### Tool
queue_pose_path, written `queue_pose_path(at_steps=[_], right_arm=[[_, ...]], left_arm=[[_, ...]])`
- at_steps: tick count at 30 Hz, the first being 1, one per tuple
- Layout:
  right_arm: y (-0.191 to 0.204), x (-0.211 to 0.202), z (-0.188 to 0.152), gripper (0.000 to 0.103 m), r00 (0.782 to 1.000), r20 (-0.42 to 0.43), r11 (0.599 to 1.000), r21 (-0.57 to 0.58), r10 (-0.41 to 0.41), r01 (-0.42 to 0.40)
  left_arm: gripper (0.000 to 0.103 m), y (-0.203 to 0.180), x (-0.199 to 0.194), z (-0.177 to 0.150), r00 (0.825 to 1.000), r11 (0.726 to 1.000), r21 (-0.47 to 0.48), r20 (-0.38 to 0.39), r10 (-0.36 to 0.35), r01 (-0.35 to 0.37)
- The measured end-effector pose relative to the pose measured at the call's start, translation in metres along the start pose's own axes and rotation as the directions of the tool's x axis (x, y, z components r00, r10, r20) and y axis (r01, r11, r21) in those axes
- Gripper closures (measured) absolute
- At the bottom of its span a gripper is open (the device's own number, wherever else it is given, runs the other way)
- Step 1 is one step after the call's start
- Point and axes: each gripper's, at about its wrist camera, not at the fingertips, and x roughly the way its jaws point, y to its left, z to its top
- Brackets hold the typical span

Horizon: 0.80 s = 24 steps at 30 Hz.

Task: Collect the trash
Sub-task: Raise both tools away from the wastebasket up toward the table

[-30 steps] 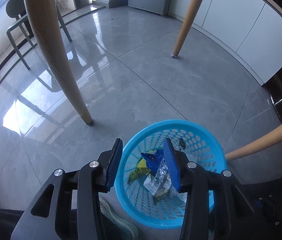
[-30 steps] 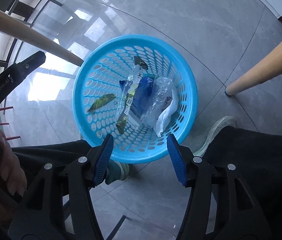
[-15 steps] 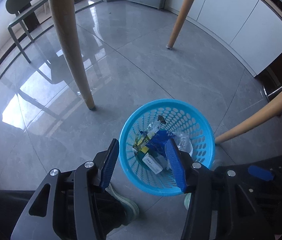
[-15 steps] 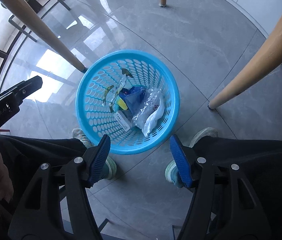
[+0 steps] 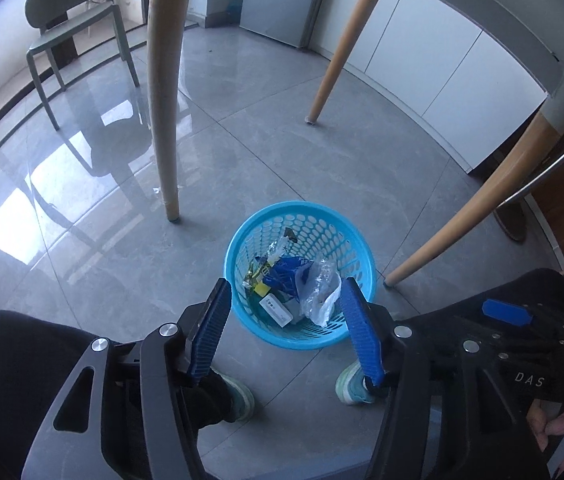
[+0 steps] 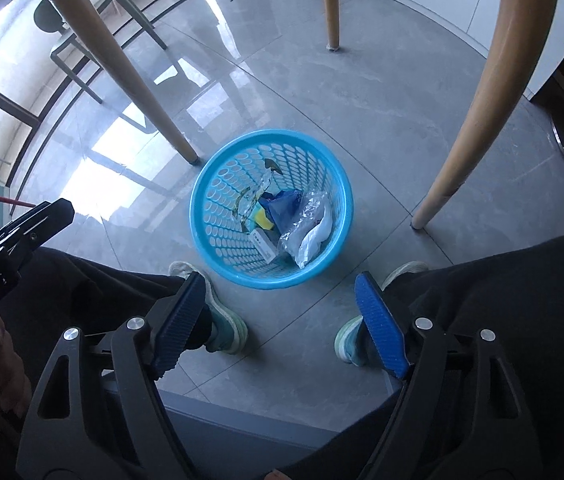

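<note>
Left wrist view: left gripper (image 5: 285, 302) hid the basket's (image 5: 355, 254) near rim — jaws had just been opening, empty; right gripper (image 6: 280, 294) likewise, its trash (image 6: 282, 216) partly hidden.

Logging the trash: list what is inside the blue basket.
Inside the blue basket: a clear plastic bag over something white, a blue wrapper, a yellow piece, a small white box and a clear printed wrapper. Anything beneath the pile is covered.
</note>
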Motion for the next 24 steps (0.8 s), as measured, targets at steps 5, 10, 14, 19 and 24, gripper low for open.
queue_pose_path(at_steps=[5,10,14,19,24], right_arm=[[0.002,-0.033,-0.013,0.023,0.999,0.049,0.999,-0.035,-0.008,0.01],[0.0,-0.066,-0.029,0.021,0.995,0.102,0.997,-0.072,-0.007,0.015],[-0.003,-0.096,-0.039,0.016,0.989,0.149,0.995,-0.098,0.015,0.0],[-0.002,-0.129,-0.052,0.015,0.978,0.204,0.992,-0.123,0.033,-0.008],[0.004,-0.172,-0.059,0.014,0.957,0.286,0.989,-0.145,0.056,-0.015]], left_arm=[[0.042,-0.006,-0.027,-0.012,0.999,0.999,0.033,0.026,-0.029,0.028],[0.036,-0.008,-0.057,-0.022,0.997,0.997,0.066,0.068,-0.046,0.042],[0.033,-0.009,-0.081,-0.028,0.993,0.995,0.084,0.105,-0.061,0.052],[0.031,-0.008,-0.111,-0.033,0.984,0.992,0.092,0.147,-0.098,0.085],[0.03,-0.01,-0.141,-0.028,0.97,0.989,0.111,0.215,-0.115,0.093]])
